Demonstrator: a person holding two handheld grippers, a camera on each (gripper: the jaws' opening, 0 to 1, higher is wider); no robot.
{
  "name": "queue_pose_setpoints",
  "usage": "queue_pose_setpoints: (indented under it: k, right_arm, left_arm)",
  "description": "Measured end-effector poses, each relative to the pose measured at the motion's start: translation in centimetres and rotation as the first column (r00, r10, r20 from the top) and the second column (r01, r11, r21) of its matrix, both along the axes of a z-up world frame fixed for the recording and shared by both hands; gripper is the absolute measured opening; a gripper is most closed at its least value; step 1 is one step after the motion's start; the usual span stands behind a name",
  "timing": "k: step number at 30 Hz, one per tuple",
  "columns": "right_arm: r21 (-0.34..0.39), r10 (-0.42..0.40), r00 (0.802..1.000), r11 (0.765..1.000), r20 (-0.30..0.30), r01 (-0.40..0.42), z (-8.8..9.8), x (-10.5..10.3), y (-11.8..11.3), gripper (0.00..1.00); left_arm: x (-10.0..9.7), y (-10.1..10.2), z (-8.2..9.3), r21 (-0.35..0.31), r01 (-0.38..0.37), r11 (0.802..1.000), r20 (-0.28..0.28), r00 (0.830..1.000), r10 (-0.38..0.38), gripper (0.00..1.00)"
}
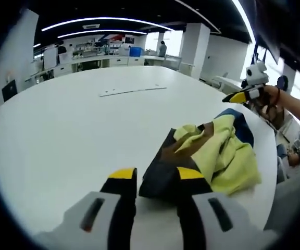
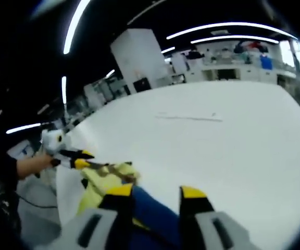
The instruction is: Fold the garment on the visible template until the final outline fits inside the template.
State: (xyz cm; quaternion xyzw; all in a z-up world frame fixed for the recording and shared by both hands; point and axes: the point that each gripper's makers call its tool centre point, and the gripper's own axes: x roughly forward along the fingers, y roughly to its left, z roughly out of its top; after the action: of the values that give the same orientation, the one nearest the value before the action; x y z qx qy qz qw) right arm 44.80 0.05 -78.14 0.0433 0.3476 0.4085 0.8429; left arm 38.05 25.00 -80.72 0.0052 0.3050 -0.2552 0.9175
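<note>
Left hand-held gripper (image 1: pixel 157 179), seen in the left gripper view, has its yellow-tipped jaws parted around the near dark edge of the garment (image 1: pixel 212 156); cloth lies between them, but whether they have pinched it I cannot tell. The garment is a crumpled heap of yellow-green, navy and brown fabric at the right, near side of the white tabletop (image 1: pixel 77 125), close to the edge. Farther right in that view the right hand-held gripper (image 1: pixel 238 97) is held above the table edge by a person's hand (image 1: pixel 270 100).

In the right gripper view, the right hand-held gripper (image 2: pixel 158 195) has its jaws apart with blue cloth of the garment (image 2: pixel 108 182) bunched below and between them; they do not look closed on it, though contact is hard to judge. To the left, the left hand-held gripper (image 2: pixel 79 159) reaches to the yellow part of the heap, its tips close together at the fabric.

A thin pale line (image 1: pixel 132 91) lies on the far part of the tabletop, well apart from the garment; it may be an edge of the template, but I cannot tell.

By my reading, the work is at an early step: the garment is not yet spread flat, let alone folded. The next move likely calls for each gripper to secure a separate edge or corner, then lift and draw the cloth away from the table edge toward the middle so it opens out without sliding off.
</note>
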Motion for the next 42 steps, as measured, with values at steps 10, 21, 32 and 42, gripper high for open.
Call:
queue_pose_setpoints:
  k: [10,21,32,42]
  right_arm:
    - [-0.096,0.067,0.995,0.993,-0.075,-0.074,-3.4,-2.5,0.5,0.28]
    - [-0.162,0.089,0.994,0.982,-0.061,-0.098,-4.0,-4.1,0.3,0.12]
    - [-0.202,0.102,0.994,0.975,0.032,-0.093,-3.2,-3.6,0.0,0.00]
    - [-0.190,0.062,0.992,0.981,0.113,-0.040,-0.7,-3.3,-0.1,0.00]
  left_arm:
    - [-1.2,-0.2,-1.3,0.032,0.037,0.999,-0.033,0.999,-0.036,0.18]
    - [-2.6,-0.7,-2.3,0.082,0.080,0.993,-0.070,0.995,-0.074,0.09]
    - [-3.1,-0.6,-2.4,0.168,0.100,0.981,-0.051,0.994,-0.093,0.00]
    - [-2.9,0.5,-0.2,0.159,0.049,0.986,0.047,0.997,-0.057,0.00]
